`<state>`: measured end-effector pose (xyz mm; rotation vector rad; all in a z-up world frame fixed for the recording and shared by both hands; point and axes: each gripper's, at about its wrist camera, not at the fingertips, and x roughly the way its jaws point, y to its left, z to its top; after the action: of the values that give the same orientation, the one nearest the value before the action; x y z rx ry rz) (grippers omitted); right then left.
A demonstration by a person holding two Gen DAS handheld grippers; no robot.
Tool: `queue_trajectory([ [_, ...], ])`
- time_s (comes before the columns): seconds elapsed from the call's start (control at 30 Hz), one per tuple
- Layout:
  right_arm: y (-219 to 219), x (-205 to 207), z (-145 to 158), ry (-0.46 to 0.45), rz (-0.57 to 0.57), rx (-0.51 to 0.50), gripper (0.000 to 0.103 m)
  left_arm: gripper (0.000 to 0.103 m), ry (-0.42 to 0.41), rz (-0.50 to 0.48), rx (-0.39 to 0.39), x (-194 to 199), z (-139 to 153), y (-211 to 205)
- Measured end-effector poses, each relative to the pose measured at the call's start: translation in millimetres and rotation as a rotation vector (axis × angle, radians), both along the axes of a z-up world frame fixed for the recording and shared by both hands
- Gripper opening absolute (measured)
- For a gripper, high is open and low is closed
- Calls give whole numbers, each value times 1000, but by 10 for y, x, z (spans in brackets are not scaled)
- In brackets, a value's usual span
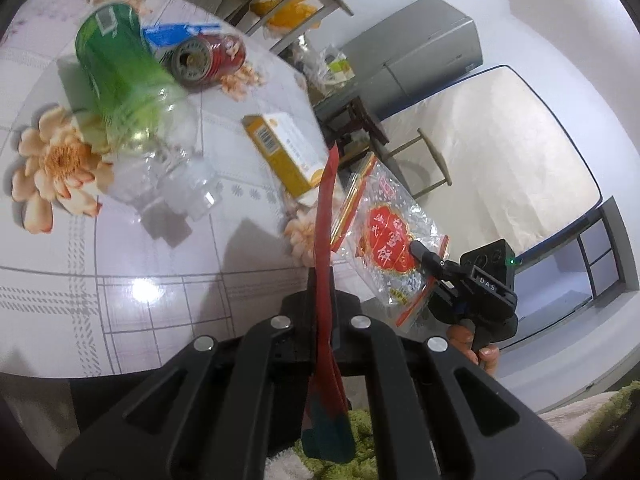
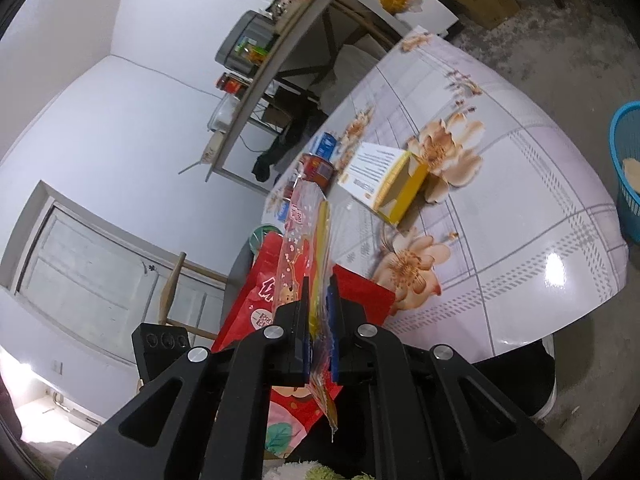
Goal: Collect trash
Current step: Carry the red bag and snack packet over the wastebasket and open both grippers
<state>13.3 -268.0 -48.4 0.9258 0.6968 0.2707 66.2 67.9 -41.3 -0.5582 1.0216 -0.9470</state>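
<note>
My left gripper [image 1: 323, 300] is shut on a flat red snack bag [image 1: 326, 220], seen edge-on and held off the table. To its right, my right gripper [image 1: 425, 255] pinches a clear plastic bag with a red label [image 1: 384, 248]. In the right wrist view the right gripper [image 2: 319, 300] is shut on that clear bag [image 2: 298, 224], and the red snack bag [image 2: 256, 300] hangs beside it. On the floral table [image 1: 120, 280] lie a green-labelled clear bottle [image 1: 120, 92], a red can [image 1: 208, 60], a blue-and-white carton [image 1: 176, 36] and an open yellow box [image 1: 284, 152].
A blue basket [image 2: 628, 168] stands on the floor past the table's right edge. Cluttered shelves [image 2: 260, 92] and a grey cabinet [image 1: 420, 52] stand behind the table, with a wooden stool [image 1: 424, 160] close to it. A hand [image 1: 476, 344] holds the right gripper.
</note>
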Motion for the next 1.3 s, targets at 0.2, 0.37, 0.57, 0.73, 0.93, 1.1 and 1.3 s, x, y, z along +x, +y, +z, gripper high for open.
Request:
queue_trajectory([
  [0.2, -96, -131, 184, -53, -35, -1, 7, 0, -43, 3, -31, -3, 144, -5],
  [0.37, -284, -311, 341, -95, -100, -32, 7, 0, -73, -10, -49, 79, 235, -151],
  [0.57, -726, -704, 521, -114, -274, -100, 7, 0, -150, -79, -56, 208, 463, -651],
  [0.73, -1169, -1187, 605, -81, -508, -214, 7, 0, -207, -176, -33, 361, 649, -1338],
  [0.93, -1621, -1542, 432, 50, -731, -335, 7, 0, -244, -299, 72, 446, 751, -2449],
  [1.1, -2066, -1483, 48, 166, -803, -354, 7, 1, -254, -393, 227, 462, 647, -3455],
  [1.3, -2731, -1245, -661, 302, -827, -239, 7, 1, -194, -471, 459, 511, 53, -4727],
])
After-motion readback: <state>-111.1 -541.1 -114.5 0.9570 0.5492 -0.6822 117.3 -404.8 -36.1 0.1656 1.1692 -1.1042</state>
